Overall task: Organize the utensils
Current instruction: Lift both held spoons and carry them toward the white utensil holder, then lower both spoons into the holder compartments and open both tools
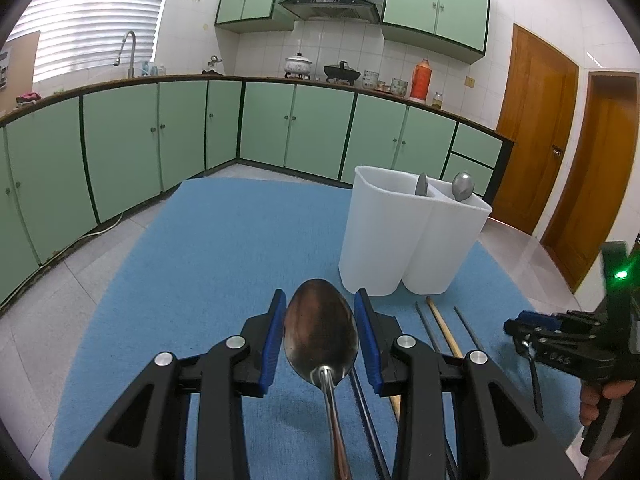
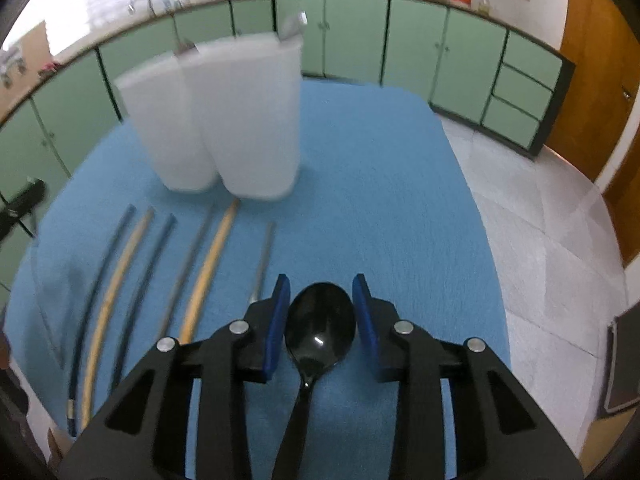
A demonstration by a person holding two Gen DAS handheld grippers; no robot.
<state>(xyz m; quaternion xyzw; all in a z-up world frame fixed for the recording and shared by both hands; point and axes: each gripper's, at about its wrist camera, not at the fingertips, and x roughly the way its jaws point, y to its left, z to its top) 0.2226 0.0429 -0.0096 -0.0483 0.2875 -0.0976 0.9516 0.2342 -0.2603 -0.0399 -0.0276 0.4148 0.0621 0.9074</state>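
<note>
The left gripper point(image 1: 320, 332), black with blue finger pads point(image 1: 272, 344), has its fingers spread to either side of the bowl of a shiny metal spoon point(image 1: 320, 328), whose handle runs back between the fingers toward the camera; the pads stand just beside the bowl's edges, and whether the handle is pinched farther back cannot be told from this view. The right gripper point(image 2: 322, 320), of the same make, stands likewise around the bowl of a glossy black plastic spoon point(image 2: 320, 330), the pads parted just off the bowl and the grip on the handle hidden. Both spoons hang over a blue cloth-covered table point(image 1: 224, 248). On the cloth stands a white plastic two-compartment utensil holder point(image 1: 408, 236), upright, with two metal spoons point(image 1: 462, 186) standing bowl-up inside it, one in each compartment. Just in front of the holder lie several long chopsticks point(image 2: 208, 264) side by side on the cloth, some dark, some grey metal and some pale wood. In the left wrist view the right gripper point(image 1: 520, 326) shows at the right edge, near the chopsticks, held by a hand point(image 1: 600, 400). Green kitchen cabinets point(image 1: 120, 148) run along the wall behind the table.
</note>
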